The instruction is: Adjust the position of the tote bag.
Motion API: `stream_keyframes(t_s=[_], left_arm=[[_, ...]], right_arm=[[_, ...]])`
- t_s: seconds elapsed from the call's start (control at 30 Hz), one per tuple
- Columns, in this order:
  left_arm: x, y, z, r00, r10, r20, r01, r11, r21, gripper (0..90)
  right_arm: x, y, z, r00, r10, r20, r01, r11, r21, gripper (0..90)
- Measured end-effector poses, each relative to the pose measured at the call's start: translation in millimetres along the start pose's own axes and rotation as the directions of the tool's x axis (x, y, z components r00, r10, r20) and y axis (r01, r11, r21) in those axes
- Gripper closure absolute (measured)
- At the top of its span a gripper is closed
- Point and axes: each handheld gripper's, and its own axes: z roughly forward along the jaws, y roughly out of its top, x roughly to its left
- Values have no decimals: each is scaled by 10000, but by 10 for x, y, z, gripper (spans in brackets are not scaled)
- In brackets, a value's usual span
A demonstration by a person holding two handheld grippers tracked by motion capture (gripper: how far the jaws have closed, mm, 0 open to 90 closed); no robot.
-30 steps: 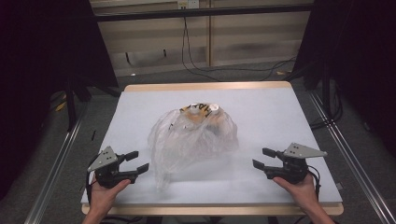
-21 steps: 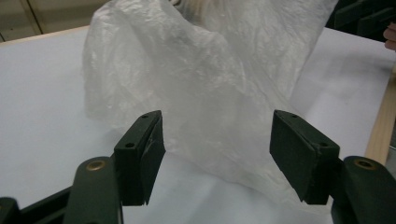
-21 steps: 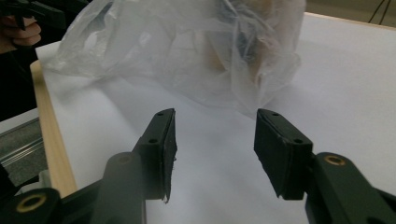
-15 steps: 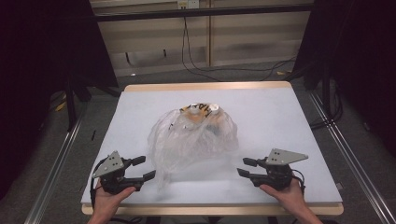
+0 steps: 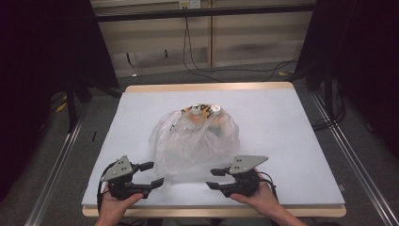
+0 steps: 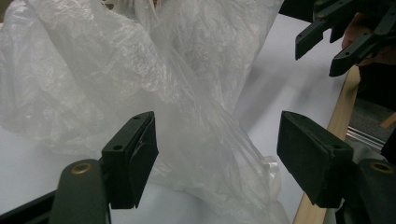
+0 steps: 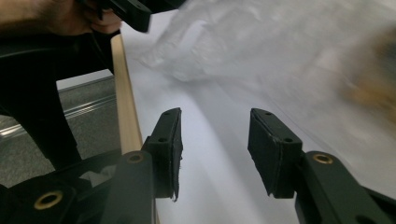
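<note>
A clear plastic bag sits in the middle of the table, crumpled and puffed up, its thin film creased and milky where it folds. At its far top, something tan with black marks shows through, but the film blurs it too much to tell what it is. The bag's near edge trails toward the table's front between the two grippers. The left gripper has its jaws open, just opened a little further, and in the left gripper view a loose fold of the bag lies between them without the pads pressing on it. The right gripper stands open too, its jaws having just narrowed, with only bare table between them. The right gripper view is blurred, and the bag is cut off at the top.
</note>
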Motion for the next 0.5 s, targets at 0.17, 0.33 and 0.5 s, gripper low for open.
stream_keyframes(t_s=[0.17,0.33,0.5], left_arm=[[58,-33,37,10000,32,-64,-30,9997,254,284],[101,-63,67,9999,71,-72,-68,9990,448,355],[131,-74,107,9997,228,-74,-221,9966,790,434]], right_arm=[[49,245,340,9989,-267,-388,276,9994,230,610],[115,366,604,9964,-631,-561,651,9972,356,639],[107,465,773,9962,-618,-620,642,9972,377,649]])
